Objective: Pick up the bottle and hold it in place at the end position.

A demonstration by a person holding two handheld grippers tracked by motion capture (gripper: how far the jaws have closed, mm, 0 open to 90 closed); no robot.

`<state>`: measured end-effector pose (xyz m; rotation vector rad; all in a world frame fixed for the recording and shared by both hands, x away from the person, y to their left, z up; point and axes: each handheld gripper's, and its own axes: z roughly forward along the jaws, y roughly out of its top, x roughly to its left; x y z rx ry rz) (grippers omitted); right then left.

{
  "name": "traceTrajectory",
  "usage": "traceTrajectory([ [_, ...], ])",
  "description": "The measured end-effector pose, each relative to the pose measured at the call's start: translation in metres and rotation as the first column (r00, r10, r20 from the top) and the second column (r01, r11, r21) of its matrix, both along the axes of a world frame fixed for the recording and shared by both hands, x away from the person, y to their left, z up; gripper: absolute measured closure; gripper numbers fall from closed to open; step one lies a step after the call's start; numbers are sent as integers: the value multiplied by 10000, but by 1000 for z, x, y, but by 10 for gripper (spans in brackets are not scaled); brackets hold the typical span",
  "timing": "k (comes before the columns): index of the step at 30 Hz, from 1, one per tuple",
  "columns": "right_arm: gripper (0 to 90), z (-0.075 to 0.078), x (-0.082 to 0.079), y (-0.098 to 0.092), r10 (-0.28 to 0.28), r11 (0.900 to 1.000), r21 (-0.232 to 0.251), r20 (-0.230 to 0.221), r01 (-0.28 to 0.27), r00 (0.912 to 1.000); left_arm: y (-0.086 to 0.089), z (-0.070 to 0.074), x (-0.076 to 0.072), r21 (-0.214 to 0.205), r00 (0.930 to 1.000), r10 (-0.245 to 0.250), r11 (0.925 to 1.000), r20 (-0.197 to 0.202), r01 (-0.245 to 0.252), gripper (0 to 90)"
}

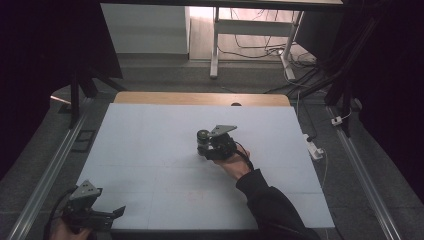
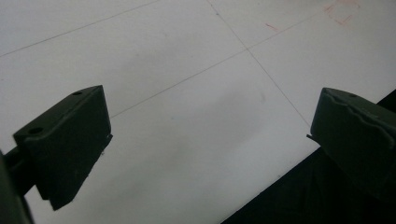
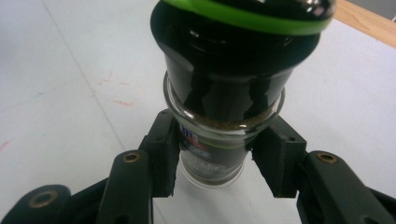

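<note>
While the left gripper (image 2: 205, 140) gapes over the white table (image 1: 150, 145), the right gripper (image 3: 215, 158) clamps a jar (image 3: 219, 140).

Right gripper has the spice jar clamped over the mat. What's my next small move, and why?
Probably lower the jar gently until it stands on the white mat, then release. The right gripper is shut on its glass body, while the left gripper hangs open and apart at the mat's near corner.

So the jar (image 3: 219, 135) between the right gripper's (image 3: 215, 161) black pads is clear glass with a glossy black cap, a bright green ring at the cap's far end, plus a red and blue label. Brownish stuff inside. Under it, the table (image 3: 56, 70) is pale grey-white with thin lines and faint red scribbles.
</note>
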<state>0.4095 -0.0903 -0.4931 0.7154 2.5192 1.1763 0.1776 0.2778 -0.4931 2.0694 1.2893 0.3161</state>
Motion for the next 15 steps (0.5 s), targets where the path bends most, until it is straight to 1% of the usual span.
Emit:
traceTrajectory([
  [3,526,-3,2,0,-52,10000,0,20,52,10000,0,0,0,6,10000,-8,10000,-10,8,0],
  [7,526,-6,3,1,-62,9999,-96,95,63,9999,-1,0,0,14,10000,-6,10000,-23,6,0],
  [15,526,-12,5,1,-84,9996,-268,104,87,9999,-1,0,0,41,10000,-33,10000,-13,34,0],
])
